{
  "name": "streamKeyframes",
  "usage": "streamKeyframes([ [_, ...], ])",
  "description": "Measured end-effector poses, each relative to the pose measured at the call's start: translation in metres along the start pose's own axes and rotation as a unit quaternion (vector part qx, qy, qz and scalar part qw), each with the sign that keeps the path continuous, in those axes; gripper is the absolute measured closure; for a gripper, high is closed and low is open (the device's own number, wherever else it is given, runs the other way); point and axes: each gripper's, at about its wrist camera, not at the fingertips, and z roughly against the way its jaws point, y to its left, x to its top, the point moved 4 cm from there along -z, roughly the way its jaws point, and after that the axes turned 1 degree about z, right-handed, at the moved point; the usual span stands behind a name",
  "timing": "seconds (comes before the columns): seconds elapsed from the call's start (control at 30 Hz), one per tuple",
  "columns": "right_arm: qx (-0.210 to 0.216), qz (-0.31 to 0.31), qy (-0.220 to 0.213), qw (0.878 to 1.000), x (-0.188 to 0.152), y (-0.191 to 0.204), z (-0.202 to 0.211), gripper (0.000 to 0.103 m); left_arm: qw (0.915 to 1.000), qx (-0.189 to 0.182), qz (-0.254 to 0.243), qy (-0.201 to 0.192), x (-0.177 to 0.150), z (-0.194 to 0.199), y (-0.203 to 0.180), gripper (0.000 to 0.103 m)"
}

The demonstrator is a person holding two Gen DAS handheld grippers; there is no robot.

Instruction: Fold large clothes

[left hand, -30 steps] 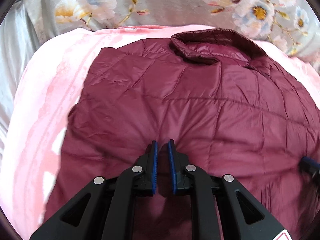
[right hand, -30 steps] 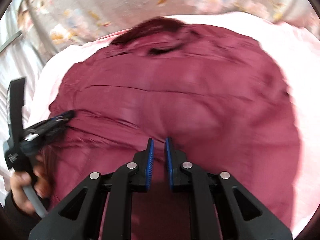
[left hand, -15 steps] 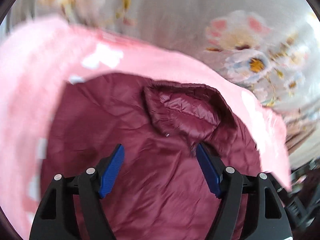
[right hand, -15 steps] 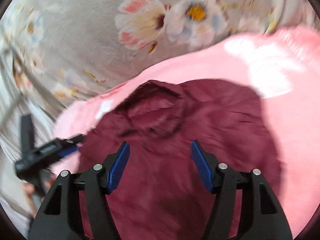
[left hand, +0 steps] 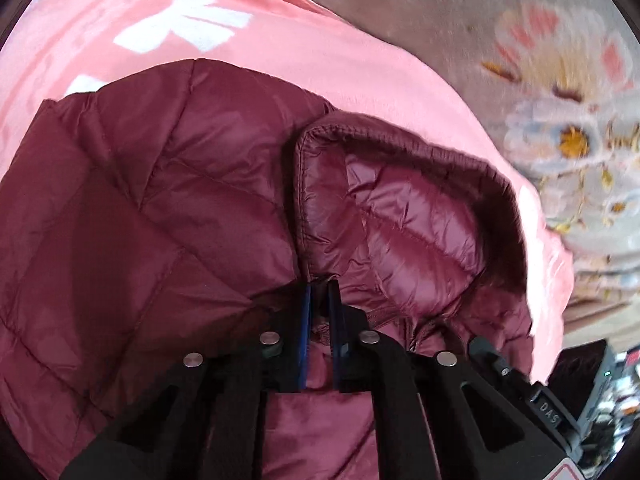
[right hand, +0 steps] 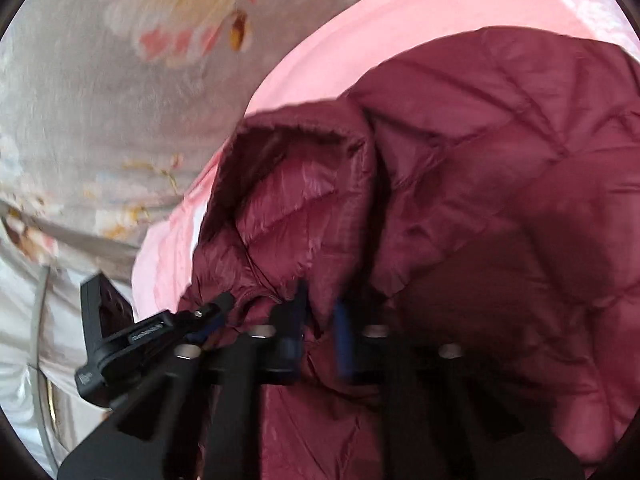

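The left gripper [left hand: 319, 286] is pinched nearly shut on the jacket [left hand: 152, 208] at the base of the collar [left hand: 404, 216], a fold of maroon fabric caught between its blue pads. In its own view the collar opens from 12 toward 2 o'clock, while the quilted body spreads from 9 to 11.

The right gripper [right hand: 320, 300] is also narrowed on jacket fabric, at the other side of the collar's base; its view is blurred, so how firm the bite is cannot be told. There the collar [right hand: 296, 184] lies at 11 o'clock and the body fills 12 to 4. The left gripper [right hand: 168, 332] shows at 9 o'clock, just beside it.

The jacket lies on a pink sheet [left hand: 280, 40], with floral bedding [right hand: 100, 80] beyond.

Both grippers sit close together at the neckline, neither nearer than the other. The collar opening faces away from them, and the body spreads outward to either side, so the next move likely carries the neckline back toward the person.
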Motion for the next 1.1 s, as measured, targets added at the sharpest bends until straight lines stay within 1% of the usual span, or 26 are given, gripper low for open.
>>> streamKeyframes([
  [0.03,-0.01,0.025,-0.008,1.0,-0.001,0.004,0.005,0.096,0.9999,0.004,-0.011,-0.005,0.0,0.002,0.0,0.097],
  [0.07,-0.034,0.071,-0.026,0.997,-0.004,0.013,0.016,0.096,0.9996,0.01,-0.025,-0.011,-0.001,0.006,-0.001,0.097],
  [0.13,-0.077,0.133,-0.043,0.987,-0.01,0.02,0.027,0.096,0.9978,0.013,-0.059,-0.028,-0.007,0.014,-0.004,0.097],
  [0.2,-0.113,0.167,-0.033,0.979,-0.017,0.02,0.021,0.096,0.9959,0.02,-0.08,-0.037,-0.014,0.015,-0.007,0.097],
  [0.23,-0.133,0.178,-0.024,0.975,-0.021,0.018,0.013,0.096,0.9942,0.031,-0.094,-0.043,-0.017,0.013,-0.008,0.097],
  [0.3,-0.159,0.197,-0.018,0.967,-0.025,0.016,0.001,0.096,0.9892,0.058,-0.122,-0.055,-0.025,0.004,-0.012,0.096],
  [0.37,-0.173,0.212,-0.019,0.962,-0.028,0.017,-0.006,0.096,0.9846,0.074,-0.142,-0.069,-0.031,-0.002,-0.013,0.095],
  [0.47,-0.184,0.222,-0.016,0.958,-0.03,0.015,-0.012,0.096,0.9813,0.079,-0.155,-0.083,-0.034,-0.003,-0.01,0.093],
  [0.53,-0.189,0.228,-0.021,0.955,-0.031,0.016,-0.014,0.097,0.977,0.087,-0.167,-0.099,-0.036,-0.005,-0.01,0.091],
  [0.6,-0.193,0.232,-0.023,0.953,-0.033,0.016,-0.013,0.097,0.9726,0.098,-0.178,-0.112,-0.04,-0.006,-0.012,0.09],
  [0.67,-0.191,0.229,-0.022,0.954,-0.031,0.014,-0.013,0.097,0.9695,0.109,-0.186,-0.117,-0.041,-0.007,-0.012,0.09],
  [0.73,-0.176,0.217,-0.018,0.96,-0.029,0.011,-0.011,0.097,0.9676,0.116,-0.189,-0.12,-0.041,-0.007,-0.012,0.088],
  [0.8,-0.152,0.198,-0.007,0.968,-0.027,0.006,-0.005,0.096,0.9673,0.115,-0.192,-0.119,-0.039,-0.006,-0.014,0.087],
  [0.87,-0.132,0.176,0.011,0.975,-0.027,-0.001,0.007,0.091,0.9668,0.112,-0.199,-0.115,-0.043,0.003,-0.01,0.081],
  [0.93,-0.121,0.151,0.024,0.981,-0.026,-0.01,0.024,0.091,0.9677,0.11,-0.205,-0.098,-0.043,0.015,-0.003,0.07],
  [1.0,-0.112,0.122,0.019,0.986,-0.018,-0.014,0.045,0.085,0.9715,0.097,-0.199,-0.084,-0.041,0.032,0.002,0.065],
  [1.03,-0.107,0.113,0.013,0.988,-0.014,-0.014,0.052,0.075,0.974,0.09,-0.19,-0.085,-0.038,0.04,0.004,0.06],
  [1.07,-0.096,0.1,-0.002,0.99,-0.003,-0.01,0.061,0.065,0.9769,0.08,-0.177,-0.089,-0.031,0.05,0.004,0.056],
  [1.1,-0.089,0.095,-0.011,0.991,0.005,-0.005,0.063,0.062,0.9812,0.06,-0.156,-0.096,-0.02,0.063,0.003,0.05],
])
